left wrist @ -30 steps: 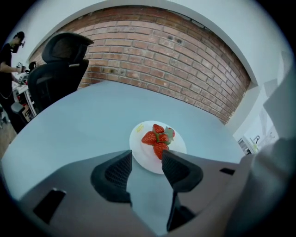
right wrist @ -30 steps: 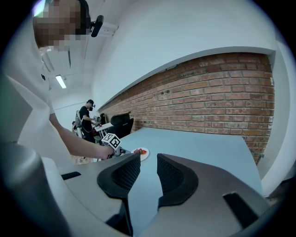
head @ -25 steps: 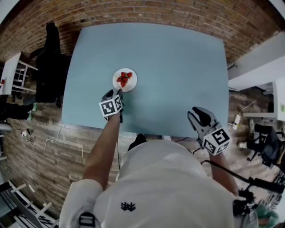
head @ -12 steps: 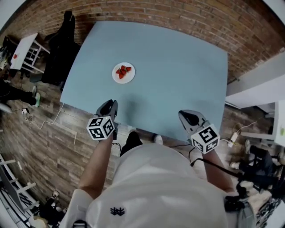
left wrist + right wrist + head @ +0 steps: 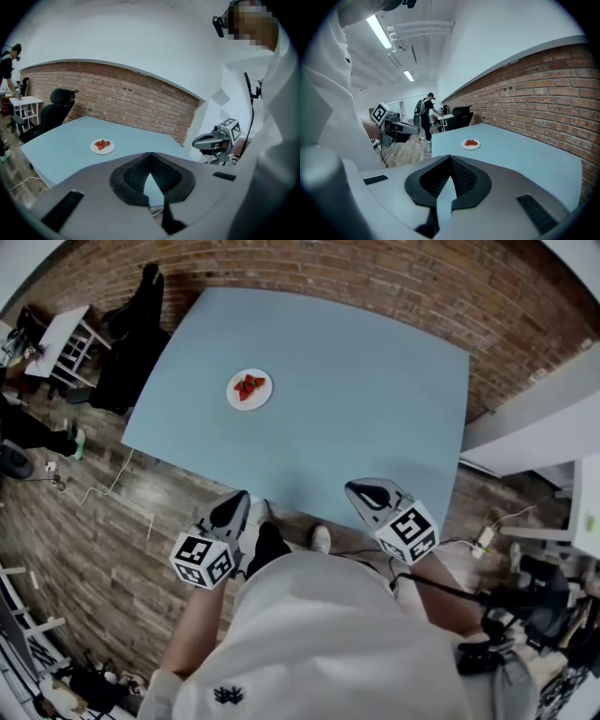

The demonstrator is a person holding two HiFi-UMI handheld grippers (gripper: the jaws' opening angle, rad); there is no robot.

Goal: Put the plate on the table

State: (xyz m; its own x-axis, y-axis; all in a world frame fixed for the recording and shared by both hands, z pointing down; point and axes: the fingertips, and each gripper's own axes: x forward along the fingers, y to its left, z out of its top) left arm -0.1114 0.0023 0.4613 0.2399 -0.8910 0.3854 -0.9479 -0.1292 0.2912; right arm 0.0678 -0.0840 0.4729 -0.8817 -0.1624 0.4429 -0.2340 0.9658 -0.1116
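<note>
At the far left of the head view, around ten o'clock from us, we saw a small white table (image 5: pixel 58 334) and a black office chair (image 5: pixel 141 329) on the wooden floor (image 5: pixel 112 512), just beside the left edge of the light blue surface (image 5: pixel 375 381). The left hand-held gripper (image 5: pixel 236 501) hung off the near edge of the surface, over the floor. In its own view its jaws were clenched, pad against pad, with nothing between them. The plate (image 5: pixel 249 389) sat flat on the surface at about twelve o'clock from that hand-held gripper and well apart from it, in the left part of the surface. It was white and round and carried a small heap of red strawberries (image 5: pixel 248 384). Neither hand-held gripper touched it. Between four and five o'clock from the plate, the right hand-held gripper (image 5: pixel 356 489) was at the near edge of the surface. Its own view showed its jaws clenched as well and empty, with the plate far ahead at about one o'clock. A brick wall (image 5: pixel 394 277) ran along the far side of the surface, and a white ledge (image 5: pixel 534 399) stood at the right
</note>
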